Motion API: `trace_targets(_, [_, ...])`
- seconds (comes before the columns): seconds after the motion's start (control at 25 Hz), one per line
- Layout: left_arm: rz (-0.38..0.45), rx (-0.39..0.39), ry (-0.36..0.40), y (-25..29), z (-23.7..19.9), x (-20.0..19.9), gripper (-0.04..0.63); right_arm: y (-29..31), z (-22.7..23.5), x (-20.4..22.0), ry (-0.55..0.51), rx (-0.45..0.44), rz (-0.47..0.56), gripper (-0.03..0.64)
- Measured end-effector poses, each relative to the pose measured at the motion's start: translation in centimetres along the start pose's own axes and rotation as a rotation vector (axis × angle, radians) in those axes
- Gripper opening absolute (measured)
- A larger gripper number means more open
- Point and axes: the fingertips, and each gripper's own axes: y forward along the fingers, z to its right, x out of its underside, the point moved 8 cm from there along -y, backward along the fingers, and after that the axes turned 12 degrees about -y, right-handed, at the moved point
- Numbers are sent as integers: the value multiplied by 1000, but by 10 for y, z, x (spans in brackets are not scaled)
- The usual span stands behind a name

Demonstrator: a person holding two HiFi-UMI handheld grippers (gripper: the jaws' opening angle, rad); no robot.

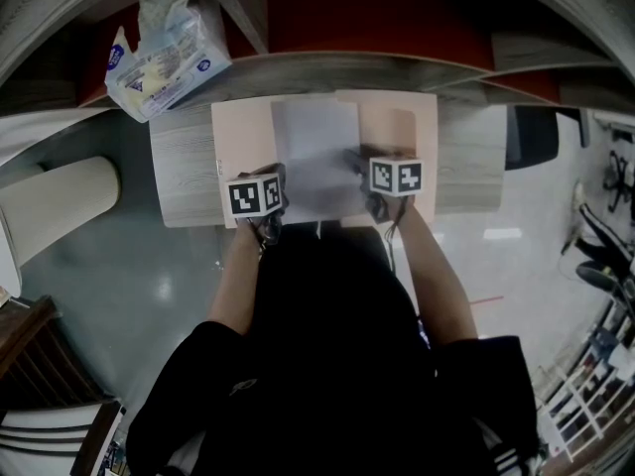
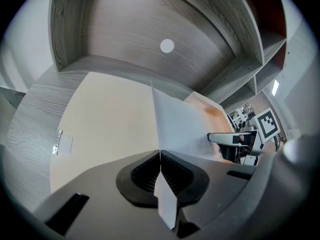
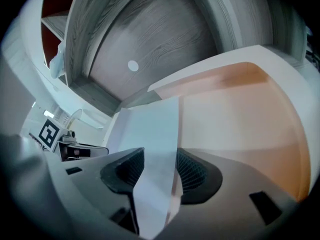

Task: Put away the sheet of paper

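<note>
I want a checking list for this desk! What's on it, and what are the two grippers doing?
Surface: grey wood-grain desk, with a flat peach folder lying on it.
Job's things: sheet of paper over the folder, near edge raised into the grippers.
Clutter: plastic packet at the back left.
Grippers: left gripper shut on the paper's edge; right gripper has its jaws apart, paper between them, not pinched.
Cables: nothing seen.
Surroundings: shelf unit with a red back, shiny floor.

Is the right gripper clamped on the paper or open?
Open: the right gripper's pads stand apart, and the paper passes between them unpinched.
</note>
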Motion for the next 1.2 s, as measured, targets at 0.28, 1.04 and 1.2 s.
trace_targets(0.28, [-1, -1, -6, 1, 1, 1, 48, -29, 0, -10, -116, 141, 65, 210])
trace_targets(1.04, [7, -30, 11, 8, 26, 5, 48, -77, -10, -9, -235, 42, 208, 25])
trace_targets(1.2, [18, -50, 0, 10, 30, 7, 48, -78, -8, -9, -298, 39, 185, 25])
